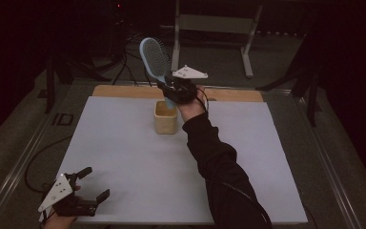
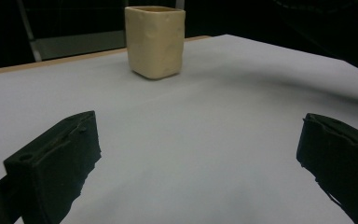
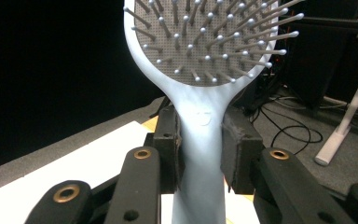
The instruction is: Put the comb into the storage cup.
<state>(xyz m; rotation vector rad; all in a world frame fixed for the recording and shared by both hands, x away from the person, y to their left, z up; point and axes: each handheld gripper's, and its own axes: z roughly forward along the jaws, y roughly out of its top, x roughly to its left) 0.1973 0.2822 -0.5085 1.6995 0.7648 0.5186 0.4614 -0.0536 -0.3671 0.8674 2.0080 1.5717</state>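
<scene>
Brush: hairbrush point(image 1: 153, 59), pale blue, was up in the air above the cup point(image 1: 166, 117), head tilted up and away from you, handle end pointing down toward the cup mouth.
Grip: your right claw point(image 1: 170, 90) was clamped on the handle just below the neck; in the right gripper view both pads point(image 3: 235, 156) pressed the handle point(image 3: 199, 154) from either side.
Cup: cream, squarish, open top, stood upright near the far middle of the white counter point(image 1: 124, 157), nothing seen inside.
Left claw point(image 1: 89, 183): parked at the near left corner, jaws wide apart, holding nothing, well apart from the cup.
Risk 1: handle looked smooth and tapered, head heavy w/ bristles; I'd judge it could pivot or slide between the pads if you swung it fast.
Risk 2: cup looked light and nothing steadied it; a handle tip catching the rim could tip or shove it.
Risk 3: brush was tall vs cup; dropped in off-centre, the head's weight might topple both.
Risk 4: your own claw hid the handle tip in the high view, so aiming was partly blind.
High view gave: whole layout, brush over cup, both claws' places.
Right gripper view gave: pad contact on the handle, bristle face point(image 3: 209, 42) close up.
Left gripper view gave: cup point(image 2: 154, 41) side-on, dimpled wall, sitting flat on the counter, w/ open counter between it and the claw.
</scene>
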